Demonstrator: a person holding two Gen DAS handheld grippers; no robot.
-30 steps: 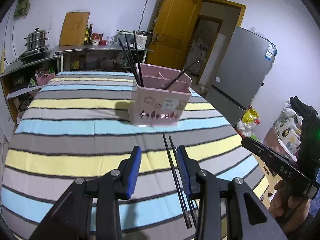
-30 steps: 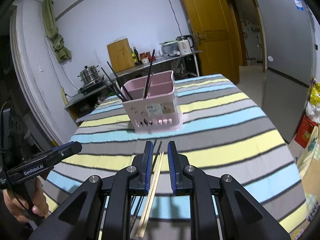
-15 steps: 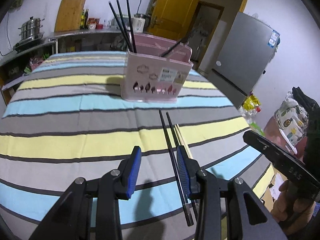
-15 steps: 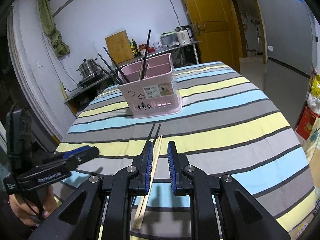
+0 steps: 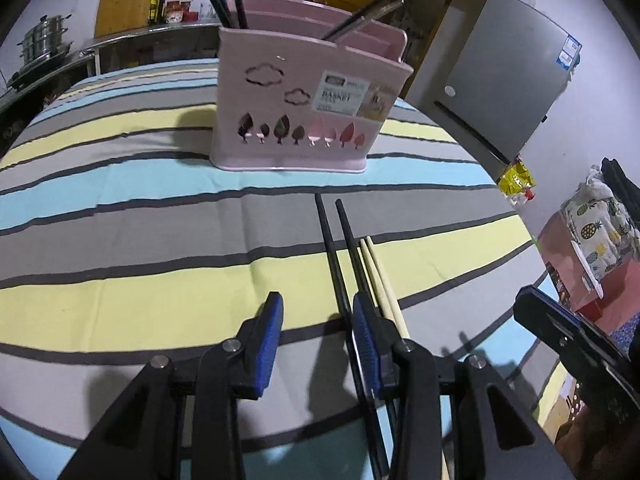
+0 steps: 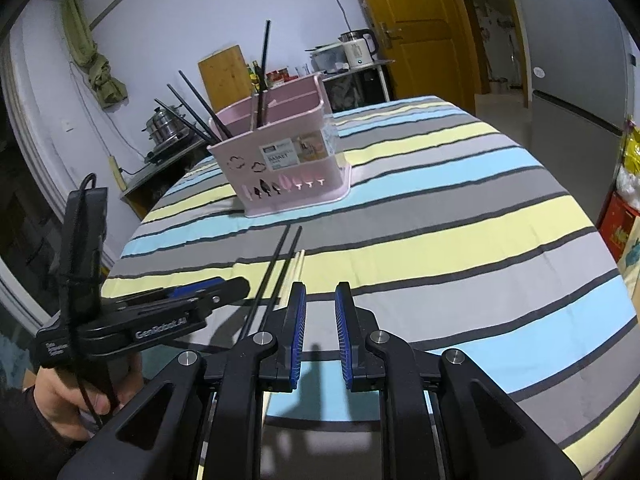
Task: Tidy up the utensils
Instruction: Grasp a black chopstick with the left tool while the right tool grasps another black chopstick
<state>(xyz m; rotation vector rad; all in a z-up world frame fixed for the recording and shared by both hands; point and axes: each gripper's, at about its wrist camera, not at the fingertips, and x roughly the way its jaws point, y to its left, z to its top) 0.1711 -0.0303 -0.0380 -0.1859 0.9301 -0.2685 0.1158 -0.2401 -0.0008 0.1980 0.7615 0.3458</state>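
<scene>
Two black chopsticks (image 5: 334, 248) and a pair of pale wooden chopsticks (image 5: 380, 276) lie side by side on the striped tablecloth, in front of a pink utensil basket (image 5: 304, 104) that holds more black chopsticks. My left gripper (image 5: 318, 320) is open and low over the cloth. Its right finger (image 5: 364, 332) sits over the near part of the black pair, and nothing is pinched. My right gripper (image 6: 321, 312) is open with a narrow empty gap, just right of the wooden chopsticks (image 6: 294, 268) and the black chopsticks (image 6: 276, 268). The pink utensil basket (image 6: 288, 160) stands beyond them.
The round table's edge (image 6: 600, 240) curves off to the right. A grey fridge (image 5: 508, 80) and a yellow door (image 6: 424, 20) stand behind. A counter with a steel pot (image 6: 166, 128) runs along the back left wall. A hand (image 6: 72, 408) holds the left gripper (image 6: 180, 308).
My left gripper has dropped and moved forward, so the basket and chopsticks look much larger. My right gripper has sunk a little towards the cloth. Neither gripper's gap has changed.
</scene>
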